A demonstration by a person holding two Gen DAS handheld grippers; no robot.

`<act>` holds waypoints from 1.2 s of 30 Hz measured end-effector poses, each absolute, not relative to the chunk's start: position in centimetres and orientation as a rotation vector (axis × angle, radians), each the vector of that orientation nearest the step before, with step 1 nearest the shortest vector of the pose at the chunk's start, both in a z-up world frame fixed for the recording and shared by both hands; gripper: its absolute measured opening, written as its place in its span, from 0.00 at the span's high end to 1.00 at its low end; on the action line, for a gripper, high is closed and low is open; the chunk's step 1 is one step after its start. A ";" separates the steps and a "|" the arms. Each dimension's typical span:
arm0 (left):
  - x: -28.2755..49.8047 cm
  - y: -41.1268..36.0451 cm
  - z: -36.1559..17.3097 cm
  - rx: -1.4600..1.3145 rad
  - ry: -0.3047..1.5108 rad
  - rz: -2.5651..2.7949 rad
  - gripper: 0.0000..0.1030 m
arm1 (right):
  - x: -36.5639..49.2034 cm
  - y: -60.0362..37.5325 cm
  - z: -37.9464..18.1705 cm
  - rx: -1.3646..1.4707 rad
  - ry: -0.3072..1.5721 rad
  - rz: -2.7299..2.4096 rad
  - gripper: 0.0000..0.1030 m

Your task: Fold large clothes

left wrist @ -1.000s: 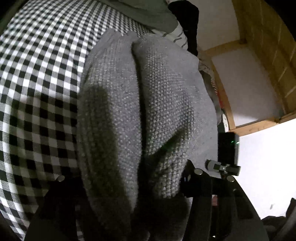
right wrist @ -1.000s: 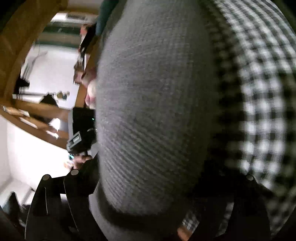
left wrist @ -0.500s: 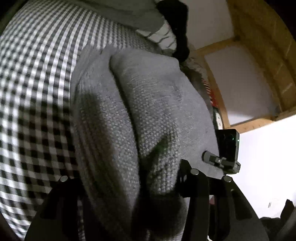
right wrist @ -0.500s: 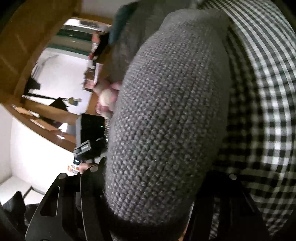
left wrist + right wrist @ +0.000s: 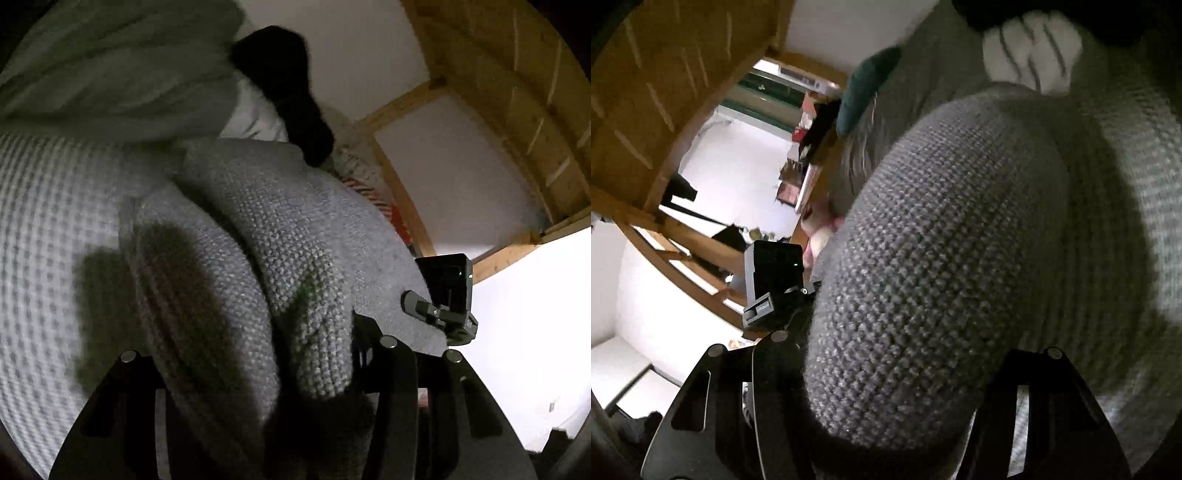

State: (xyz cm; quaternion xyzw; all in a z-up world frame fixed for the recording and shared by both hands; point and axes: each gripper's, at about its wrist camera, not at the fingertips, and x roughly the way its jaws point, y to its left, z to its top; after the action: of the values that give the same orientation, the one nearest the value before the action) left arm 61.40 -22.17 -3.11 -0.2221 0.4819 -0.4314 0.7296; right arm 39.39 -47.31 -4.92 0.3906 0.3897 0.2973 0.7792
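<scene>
Grey knitted sweater (image 5: 258, 236) is seen bunched in thick folds between the fingers of the left gripper (image 5: 258, 398), whose two black fingers are pinched on the knit, with one fold bulging over each side. In the right wrist view the same sweater (image 5: 942, 280) fills the middle of the frame as a rounded roll, and it is clamped between the two fingers of the right gripper (image 5: 886, 398), which are pressed against its sides. The garment is held just above a checked bedcover (image 5: 48, 229), which is blurred and appears pale in both views; whether the lower folds are touching it cannot be told. Beyond the sweater a pale crumpled cloth (image 5: 110, 74) and a black garment (image 5: 284, 85) are seen lying on the bed. A wooden frame (image 5: 498, 92) and a white wall (image 5: 535, 332) are seen to the right in the left wrist view. The right gripper's camera block (image 5: 447, 291) is visible beside the sweater's edge.
</scene>
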 end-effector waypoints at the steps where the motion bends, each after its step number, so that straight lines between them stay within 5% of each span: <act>1: 62.7 -24.3 -1.9 -0.477 1.044 -0.963 0.55 | 40.2 -48.8 -3.9 0.840 0.830 0.635 0.47; 12: 68.0 -47.8 5.7 -0.389 0.912 -1.169 0.55 | 40.2 -70.5 6.2 0.763 0.677 0.460 0.47; 15: 67.7 -55.2 2.8 -0.399 0.946 -1.209 0.55 | 38.4 -77.4 5.0 0.790 0.685 0.401 0.47; 19: 65.7 -60.0 -5.2 -0.359 1.104 -1.147 0.54 | 36.4 -83.4 -3.3 0.866 0.826 0.322 0.45; 22: 64.5 -60.2 -10.1 -0.402 1.137 -1.128 0.44 | 35.1 -85.5 -9.2 0.965 0.823 0.344 0.41; 27: 65.2 -58.8 -10.1 -0.417 1.123 -1.072 0.21 | 34.6 -85.3 -8.3 0.920 0.762 0.364 0.27; 29: 65.1 -57.0 -8.7 -0.371 1.121 -1.060 0.19 | 33.2 -85.2 -6.1 0.840 0.792 0.233 0.06; 31: 65.3 -54.7 -6.2 -0.279 1.057 -0.995 0.05 | 30.6 -86.5 -3.2 0.724 0.763 0.060 0.05; 36: 64.2 -53.2 1.3 -0.100 0.807 -0.842 0.05 | 28.8 -82.8 5.4 0.285 0.756 -0.338 0.03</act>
State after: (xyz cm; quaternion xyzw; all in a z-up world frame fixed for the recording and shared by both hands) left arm 64.16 -53.22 1.27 -0.0472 0.3810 -0.3974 0.8335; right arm 28.78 -82.81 5.36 0.1381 0.3660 -0.1635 0.9057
